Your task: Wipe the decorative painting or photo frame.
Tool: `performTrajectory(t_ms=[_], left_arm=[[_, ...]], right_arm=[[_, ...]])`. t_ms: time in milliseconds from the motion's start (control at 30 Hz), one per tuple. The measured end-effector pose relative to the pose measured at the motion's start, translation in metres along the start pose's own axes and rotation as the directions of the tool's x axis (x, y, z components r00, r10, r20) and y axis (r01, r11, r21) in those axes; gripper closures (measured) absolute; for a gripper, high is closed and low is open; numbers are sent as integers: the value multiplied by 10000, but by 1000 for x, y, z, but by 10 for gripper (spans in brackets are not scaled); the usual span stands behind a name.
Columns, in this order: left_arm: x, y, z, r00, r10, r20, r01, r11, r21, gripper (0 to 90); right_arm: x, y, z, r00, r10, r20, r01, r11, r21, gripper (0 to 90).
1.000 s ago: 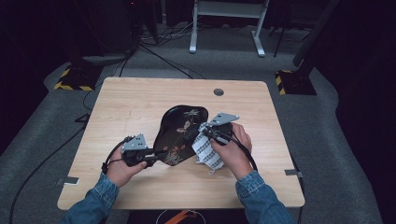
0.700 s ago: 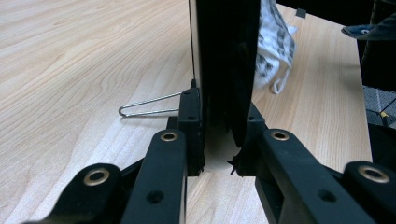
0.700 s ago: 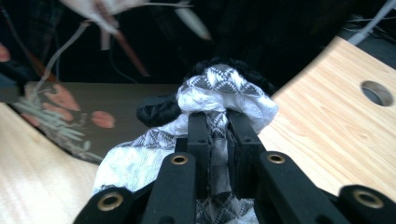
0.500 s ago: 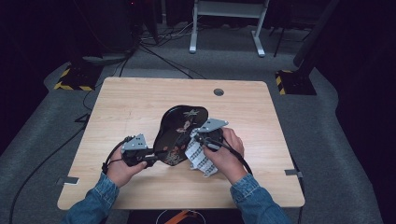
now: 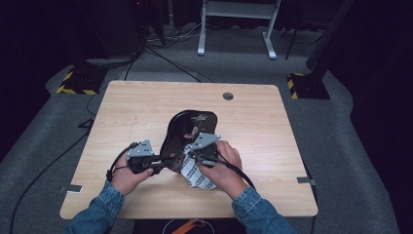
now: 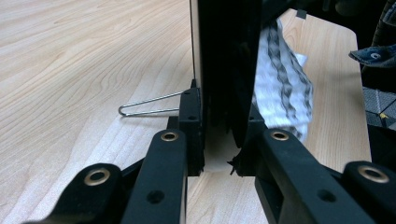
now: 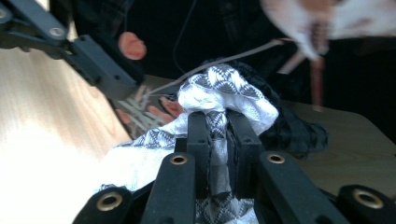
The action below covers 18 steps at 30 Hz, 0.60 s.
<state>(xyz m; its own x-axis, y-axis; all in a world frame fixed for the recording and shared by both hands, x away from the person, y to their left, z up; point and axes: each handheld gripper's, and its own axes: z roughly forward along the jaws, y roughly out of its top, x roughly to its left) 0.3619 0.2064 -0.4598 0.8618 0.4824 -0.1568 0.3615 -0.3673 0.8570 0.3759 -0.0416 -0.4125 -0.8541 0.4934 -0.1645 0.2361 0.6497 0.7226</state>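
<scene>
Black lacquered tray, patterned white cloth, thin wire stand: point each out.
Black lacquered tray (image 5: 195, 124): high view, upper glossy face.
Patterned white cloth (image 7: 219, 91): right gripper view, bunched top fold.
Thin wire stand (image 6: 144, 105): left gripper view, looped end.

No legible text, label, brand, number or sign on any surface

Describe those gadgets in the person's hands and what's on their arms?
Each hand carries a black two-jaw tool: the left tool and right tool are each topped by a grey three-cornered plate, with brass-coloured rivets on the jaw links and a black cable trailing off. The arms wear blue denim sleeves.
</scene>
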Motion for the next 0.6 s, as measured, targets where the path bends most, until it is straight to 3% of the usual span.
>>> performTrajectory(t_ms=[233, 400, 600], left_arm=[[1, 0, 0, 10000, -38, 76, 38, 10000, -27, 782], [1, 0, 0, 9999, -71, 101, 71, 10000, -10, 781], [2, 0, 0, 9999, -81, 116, 81, 10000, 3, 781]], right_arm=[[7, 2, 5, 9996, -189, -219, 190, 9998, 53, 820], [0, -1, 2, 9997, 80, -217, -80, 10000, -15, 821], [-15, -9, -4, 9985, 508, 205, -508, 9987, -1, 821]])
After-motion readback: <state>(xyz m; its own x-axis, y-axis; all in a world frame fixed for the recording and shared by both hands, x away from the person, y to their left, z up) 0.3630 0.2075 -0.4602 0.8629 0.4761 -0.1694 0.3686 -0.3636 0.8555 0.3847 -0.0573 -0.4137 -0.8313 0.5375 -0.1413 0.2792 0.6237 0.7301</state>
